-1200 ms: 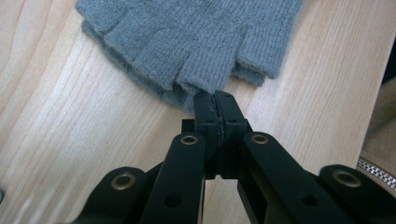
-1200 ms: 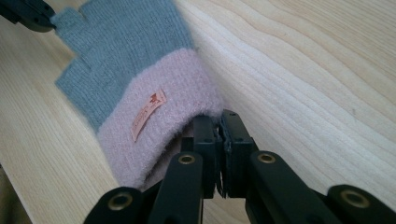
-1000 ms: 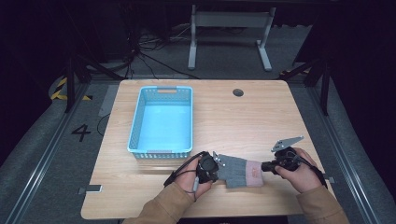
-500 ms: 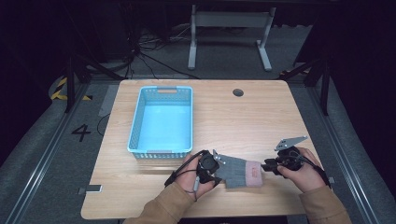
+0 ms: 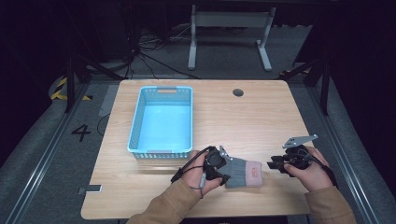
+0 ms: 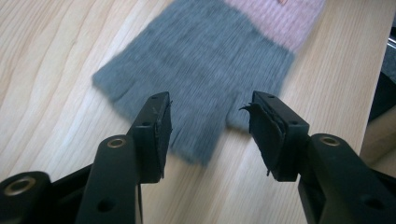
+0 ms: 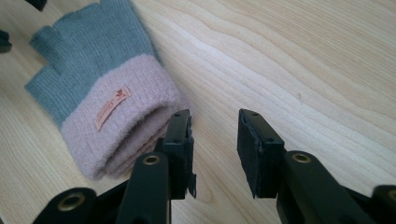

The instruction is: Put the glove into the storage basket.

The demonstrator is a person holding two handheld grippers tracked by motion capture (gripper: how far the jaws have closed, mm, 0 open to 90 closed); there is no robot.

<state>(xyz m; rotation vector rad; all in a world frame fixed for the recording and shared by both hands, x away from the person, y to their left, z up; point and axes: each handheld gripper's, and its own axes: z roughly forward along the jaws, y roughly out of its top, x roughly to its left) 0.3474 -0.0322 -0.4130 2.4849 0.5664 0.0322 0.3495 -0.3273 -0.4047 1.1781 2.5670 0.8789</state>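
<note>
A grey knit fingerless glove (image 5: 242,171) with a pink cuff lies flat near the table's front edge. My left gripper (image 5: 225,169) is at its finger end. In the left gripper view the jaws (image 6: 208,105) stand open just over the grey finger stubs of the glove (image 6: 201,56). My right gripper (image 5: 272,164) is at the cuff end, also open. In the right gripper view the gripper (image 7: 215,126) has its left jaw against the pink cuff of the glove (image 7: 112,98), with bare wood between the jaws.
A light blue plastic basket (image 5: 135,122) stands on the left half of the wooden table (image 5: 252,116). A round cable hole (image 5: 238,92) is at the back. A small dark tag (image 5: 91,189) sits at the front left edge.
My right gripper has edged left, closer to the glove's cuff. The left gripper and the glove have stayed put.
</note>
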